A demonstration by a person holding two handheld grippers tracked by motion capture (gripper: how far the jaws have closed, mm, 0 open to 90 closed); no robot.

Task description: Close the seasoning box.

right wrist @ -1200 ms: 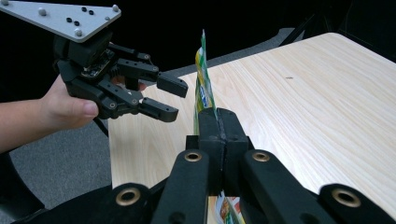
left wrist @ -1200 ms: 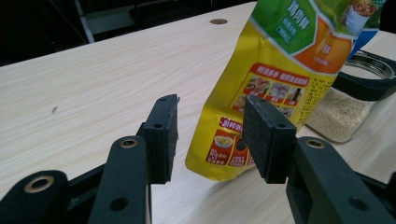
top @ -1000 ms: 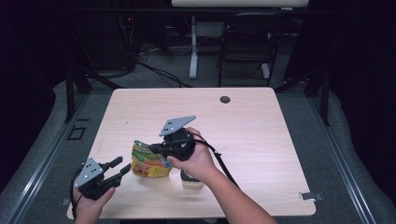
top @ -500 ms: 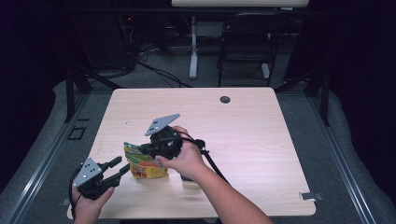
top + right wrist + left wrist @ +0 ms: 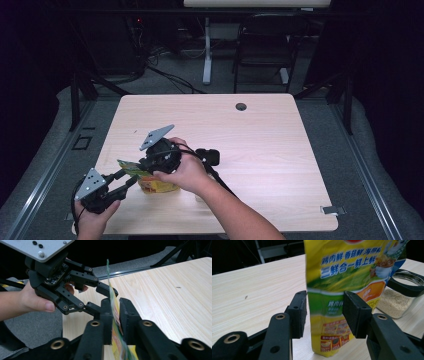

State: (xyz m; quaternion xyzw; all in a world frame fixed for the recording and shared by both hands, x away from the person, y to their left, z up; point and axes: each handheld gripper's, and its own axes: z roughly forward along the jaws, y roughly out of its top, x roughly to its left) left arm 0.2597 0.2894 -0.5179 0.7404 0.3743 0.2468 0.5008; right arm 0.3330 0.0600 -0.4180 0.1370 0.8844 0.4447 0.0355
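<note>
The jaws of the left gripper are spread wide, and the yellow and green snack bag is seen standing between them. In the left gripper view the right pad is laid over the bag's edge, and a small gap is seen at the left pad. A squeeze on the bag cannot be told for sure.

The jaws of the right gripper have just been opening. The top edge of the bag is still set between them, with a thin gap on each side, so the bag is not pinched by them.

The bag is stood upright on the light wooden table, near the front left corner. Just beside the bag, a glass jar with pale grains in it is seen. A black ring is fitted around the jar's mouth. From above, the bag is found between the two grippers, under the right hand.
</note>
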